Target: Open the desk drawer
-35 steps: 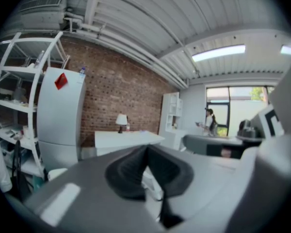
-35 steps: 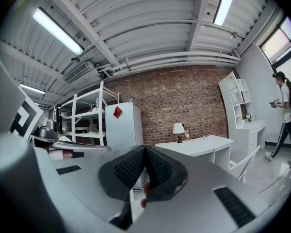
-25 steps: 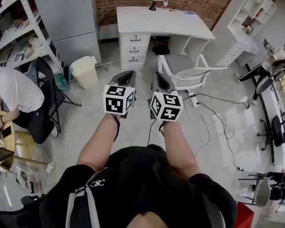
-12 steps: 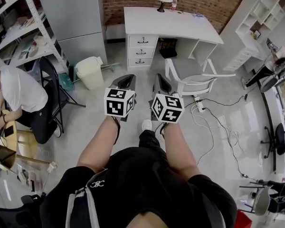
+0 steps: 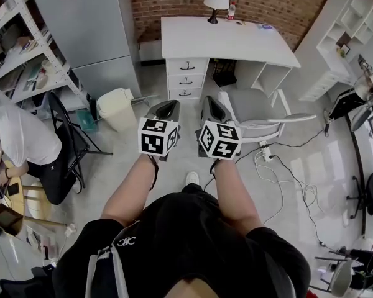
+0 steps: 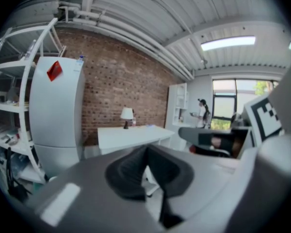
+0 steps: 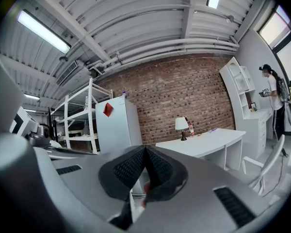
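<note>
Desk drawers [image 5: 187, 78] look tiny overhead, and my own jaws hide them in both gripper views. Left gripper [image 5: 166, 106] and right gripper [image 5: 211, 104] are closed, empty. White chair [image 5: 256, 107] stands before the desk [image 5: 236, 39].

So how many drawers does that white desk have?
3, stacked at the left end of the desk in the head view: top drawer, middle drawer, bottom drawer. None seem hidden.

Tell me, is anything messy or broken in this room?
Nothing looks broken. The only mess is the cables, sprawling in loose loops over the floor beside the chair. The desk is tidy and its drawers are all shut.
</note>
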The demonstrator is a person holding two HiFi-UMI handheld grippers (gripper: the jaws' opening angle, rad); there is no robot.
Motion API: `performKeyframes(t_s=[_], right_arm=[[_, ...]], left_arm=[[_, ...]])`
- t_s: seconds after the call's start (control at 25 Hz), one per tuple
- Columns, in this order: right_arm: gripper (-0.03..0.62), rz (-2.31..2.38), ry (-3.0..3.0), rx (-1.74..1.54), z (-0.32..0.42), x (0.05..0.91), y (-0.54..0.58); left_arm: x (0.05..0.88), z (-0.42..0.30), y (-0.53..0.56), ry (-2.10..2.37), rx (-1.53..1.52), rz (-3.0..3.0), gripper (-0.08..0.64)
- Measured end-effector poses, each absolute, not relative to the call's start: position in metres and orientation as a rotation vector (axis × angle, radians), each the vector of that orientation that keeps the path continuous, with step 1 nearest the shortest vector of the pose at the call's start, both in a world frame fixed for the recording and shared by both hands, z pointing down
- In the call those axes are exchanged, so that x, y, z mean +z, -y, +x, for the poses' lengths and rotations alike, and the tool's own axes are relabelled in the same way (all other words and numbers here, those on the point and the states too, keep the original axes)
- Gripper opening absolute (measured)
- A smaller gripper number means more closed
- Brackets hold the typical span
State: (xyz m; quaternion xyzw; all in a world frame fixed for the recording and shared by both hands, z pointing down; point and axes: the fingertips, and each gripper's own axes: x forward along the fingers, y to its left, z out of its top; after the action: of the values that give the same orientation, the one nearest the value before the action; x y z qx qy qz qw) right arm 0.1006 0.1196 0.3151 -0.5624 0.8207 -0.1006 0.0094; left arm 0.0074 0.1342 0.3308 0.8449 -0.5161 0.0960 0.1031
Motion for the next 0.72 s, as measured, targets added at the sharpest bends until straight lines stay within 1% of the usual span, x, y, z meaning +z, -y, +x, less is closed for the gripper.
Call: performKeyframes(t_s=[0.44,0.72], right_arm=[[-0.008,-1.735,-2.626,-0.333,0.137,0.322,0.015],[-0.008,-1.697,-2.692,-0.391,0.149,0.342,0.07]], left_arm=[[0.336,0.044,-0.005,1.554,0.327,2.448,0.0],[0.349,0.051,0.043,1.604,0.327,2.374,0.0]])
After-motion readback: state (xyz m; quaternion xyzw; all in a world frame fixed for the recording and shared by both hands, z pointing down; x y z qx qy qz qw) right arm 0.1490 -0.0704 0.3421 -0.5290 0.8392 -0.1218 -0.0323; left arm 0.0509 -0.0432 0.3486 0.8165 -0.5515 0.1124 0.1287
